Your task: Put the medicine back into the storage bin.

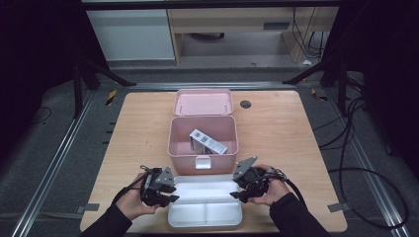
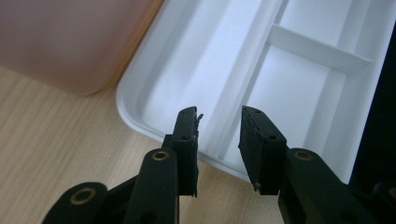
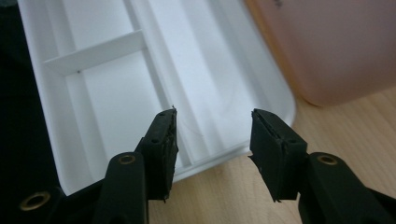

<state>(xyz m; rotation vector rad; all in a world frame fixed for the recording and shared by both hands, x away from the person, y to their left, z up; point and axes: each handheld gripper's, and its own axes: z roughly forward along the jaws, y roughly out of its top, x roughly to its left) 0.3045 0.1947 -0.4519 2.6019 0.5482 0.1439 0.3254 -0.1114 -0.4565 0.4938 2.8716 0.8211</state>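
From above, your left gripper (image 1: 165,193) and right gripper (image 1: 245,191) flanked the white divided tray (image 1: 205,212), just before the open pink box (image 1: 202,136) (a carton (image 1: 207,141) inside). Along your left gripper (image 2: 218,135), the jaws stood apart over the tray's (image 2: 187,70) rim, gripping nothing. Along your right gripper (image 3: 212,140), jaws likewise apart straddled the tray's (image 3: 201,70) end edge.

White divided tray (image 1: 205,206) lies flat on the counter (image 1: 276,133), squarely between the left claw (image 1: 170,193) and right claw (image 1: 237,193), its compartments bare, each short end sitting under a claw's parted jaws.
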